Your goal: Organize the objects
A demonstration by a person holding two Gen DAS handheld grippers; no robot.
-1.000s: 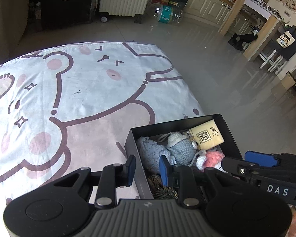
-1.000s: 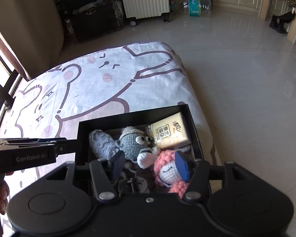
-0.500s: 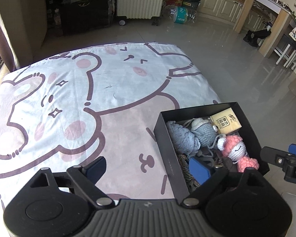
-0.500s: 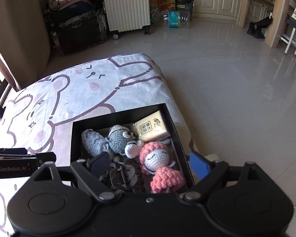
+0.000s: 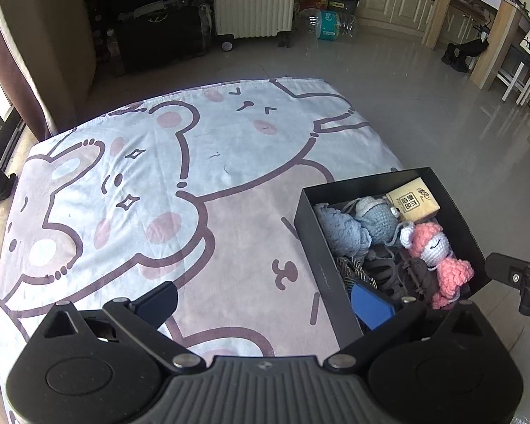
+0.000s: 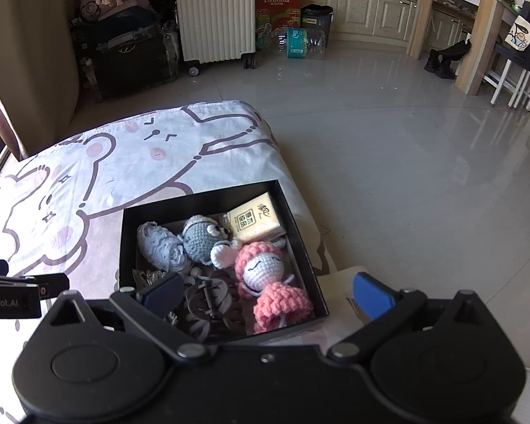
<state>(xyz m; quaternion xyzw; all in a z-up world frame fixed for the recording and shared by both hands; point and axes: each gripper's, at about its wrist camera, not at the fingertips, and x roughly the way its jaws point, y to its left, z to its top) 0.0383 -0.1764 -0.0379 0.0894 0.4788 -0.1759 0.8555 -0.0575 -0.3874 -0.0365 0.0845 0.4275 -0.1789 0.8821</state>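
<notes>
Over the cartoon bedsheet [image 5: 229, 162], both grippers' fingers [image 5: 159, 300] [image 6: 372, 295] have just spread wide, gripping nothing.

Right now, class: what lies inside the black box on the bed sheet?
Inside the black box: a pink crochet doll, a grey crochet toy, a blue-grey knitted piece, a tan packet and dark hair clips. The box floor beneath them is mostly covered.

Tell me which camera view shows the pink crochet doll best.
The right wrist view: the pink crochet doll lies whole and near the centre of the black box, face and skirt clear. In the left wrist view the doll sits toward the right edge, smaller, its lower end partly hidden.
</notes>
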